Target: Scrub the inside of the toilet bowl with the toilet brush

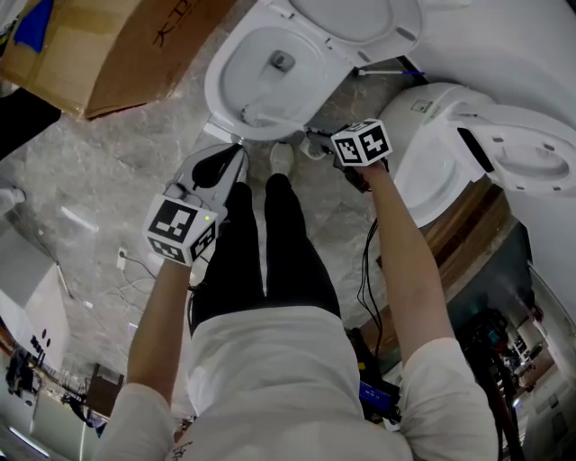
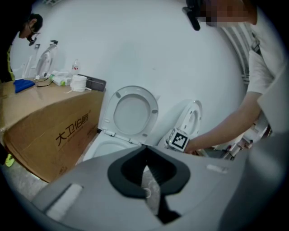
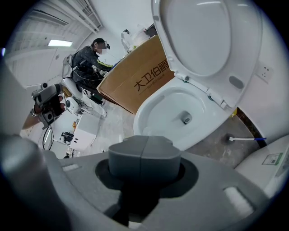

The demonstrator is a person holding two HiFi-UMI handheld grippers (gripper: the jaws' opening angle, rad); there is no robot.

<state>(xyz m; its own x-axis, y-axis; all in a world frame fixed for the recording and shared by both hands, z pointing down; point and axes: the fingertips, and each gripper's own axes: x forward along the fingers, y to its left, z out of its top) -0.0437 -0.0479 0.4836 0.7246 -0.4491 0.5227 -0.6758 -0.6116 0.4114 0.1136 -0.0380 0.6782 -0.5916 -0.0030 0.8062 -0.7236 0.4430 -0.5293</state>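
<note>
The white toilet bowl (image 1: pixel 236 85) stands open at the top of the head view, its lid (image 1: pixel 360 18) tipped back; the bowl (image 3: pixel 176 113) is bare inside with a drain hole at the bottom. My left gripper (image 1: pixel 236 153) hangs just short of the bowl's near rim, over the floor, with its jaws together (image 2: pixel 144 153) and nothing in them. My right gripper (image 1: pixel 324 142) is to the right of the bowl's front, jaws pressed shut (image 3: pixel 142 155) and holding nothing. No toilet brush shows in any view.
A large cardboard box (image 1: pixel 108 54) sits left of the toilet, with bottles on top (image 2: pixel 58 76). A second white toilet (image 1: pixel 450 153) lies right of it. My legs and a white shoe (image 1: pixel 282 155) stand before the bowl. Another person (image 3: pixel 92 58) works behind.
</note>
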